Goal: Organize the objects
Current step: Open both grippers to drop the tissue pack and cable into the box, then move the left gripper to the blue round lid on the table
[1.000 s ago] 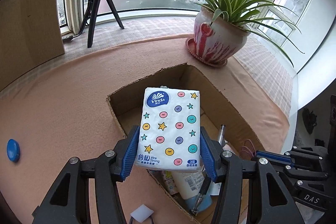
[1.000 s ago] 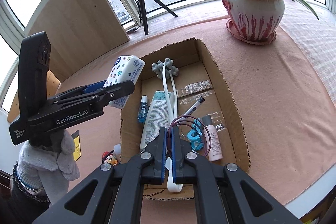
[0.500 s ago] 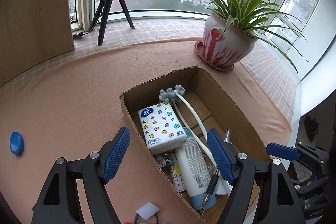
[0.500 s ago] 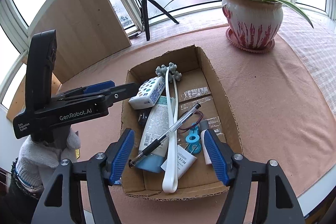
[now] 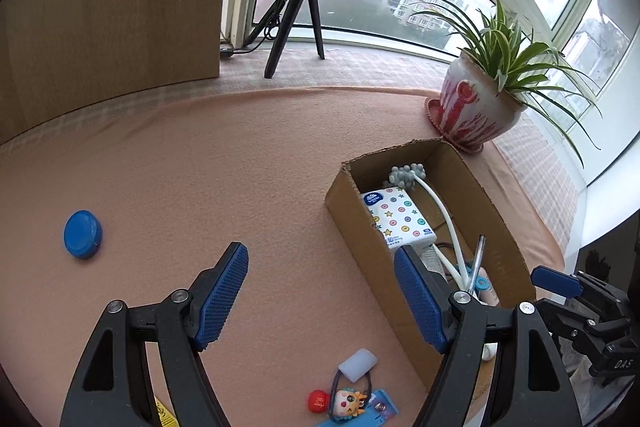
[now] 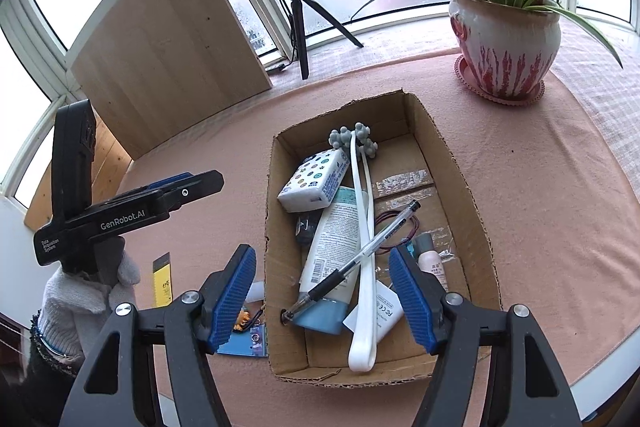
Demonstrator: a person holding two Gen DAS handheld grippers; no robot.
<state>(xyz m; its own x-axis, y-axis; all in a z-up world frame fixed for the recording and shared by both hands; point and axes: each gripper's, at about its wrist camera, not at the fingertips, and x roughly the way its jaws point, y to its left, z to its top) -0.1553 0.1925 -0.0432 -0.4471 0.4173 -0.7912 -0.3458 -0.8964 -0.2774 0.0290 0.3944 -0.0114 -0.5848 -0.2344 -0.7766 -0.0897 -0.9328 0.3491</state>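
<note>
Left gripper [image 5: 320, 293] spread wide, holding nothing, over the peach felt table cover [image 5: 200, 167], left of the open brown cardboard box [image 5: 500, 223]. Right gripper [image 6: 322, 291] also spread wide and holding nothing, above the near end of the same box [image 6: 460, 179].

In the box: white tissue pack printed with coloured dots and stars [image 6: 314, 181], lying tilted at the far left, one end on the white squeeze tube with blue cap [image 6: 332, 255]. Long white massager with grey knobbed head [image 6: 362, 227] running the box's length, head at the far wall. Clear ballpoint pen with black grip [image 6: 356, 259] lying diagonally across tube and massager. Small pink bottle with grey cap [image 6: 430, 259] near the right wall, partly behind the right finger.

Outside, on the felt: round blue cap [image 5: 83, 234] well to the left; small white block [image 5: 357, 365], cartoon-figure keychain [image 5: 347, 401] and blue card [image 5: 380, 409] beside the box's near left corner.

Red-and-white ceramic pot with a spider plant [image 6: 504, 47] beyond the box's far right corner.
</note>
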